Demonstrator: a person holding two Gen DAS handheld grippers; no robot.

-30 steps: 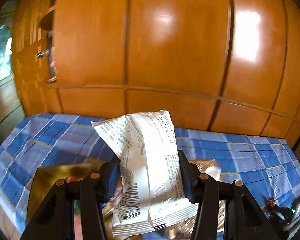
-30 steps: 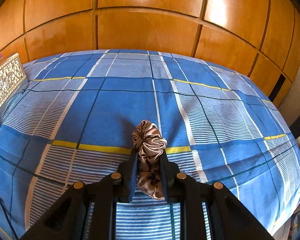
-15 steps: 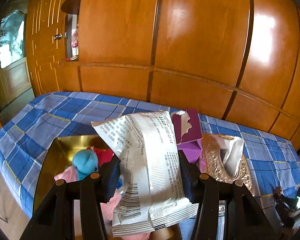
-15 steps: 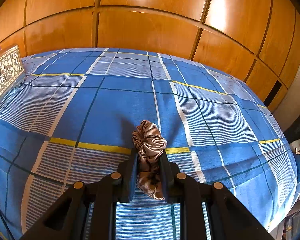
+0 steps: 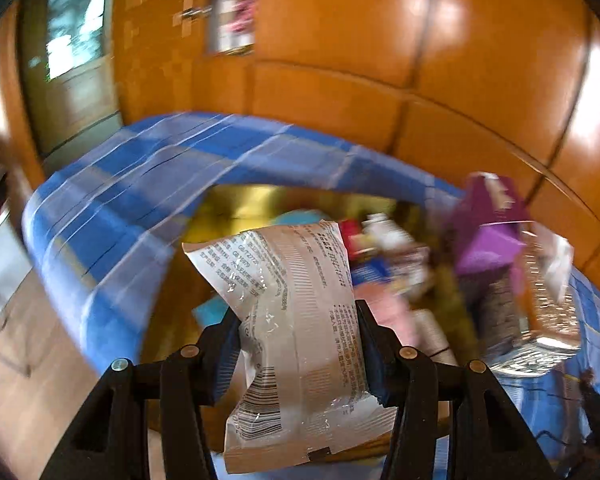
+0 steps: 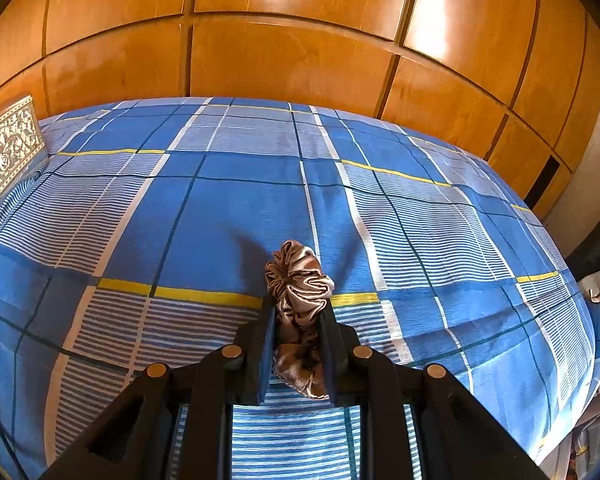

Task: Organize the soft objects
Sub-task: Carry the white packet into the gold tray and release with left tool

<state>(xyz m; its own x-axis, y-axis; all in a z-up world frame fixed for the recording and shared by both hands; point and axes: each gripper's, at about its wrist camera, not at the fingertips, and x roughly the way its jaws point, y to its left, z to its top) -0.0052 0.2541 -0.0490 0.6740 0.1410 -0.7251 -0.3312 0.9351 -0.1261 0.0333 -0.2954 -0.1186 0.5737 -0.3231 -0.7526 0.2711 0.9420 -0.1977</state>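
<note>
My left gripper (image 5: 298, 316) is shut on a white printed snack packet (image 5: 296, 328) and holds it up above a gold tray (image 5: 236, 204) that holds several soft items, blurred by motion. My right gripper (image 6: 298, 308) is shut on a brown satin scrunchie (image 6: 300, 280) and holds it just above the blue checked bedsheet (image 6: 228, 208).
A purple tissue box (image 5: 488, 236) and a gold patterned box (image 5: 548, 300) stand right of the tray. The gold patterned box also shows at the left edge of the right wrist view (image 6: 4, 152). Wooden wardrobe panels (image 6: 300, 56) rise behind the bed. The floor (image 5: 28, 380) lies to the left.
The left gripper has swung left and tilted down with the packet, bringing the tray, boxes and bed edge into view. The right gripper has barely moved.
</note>
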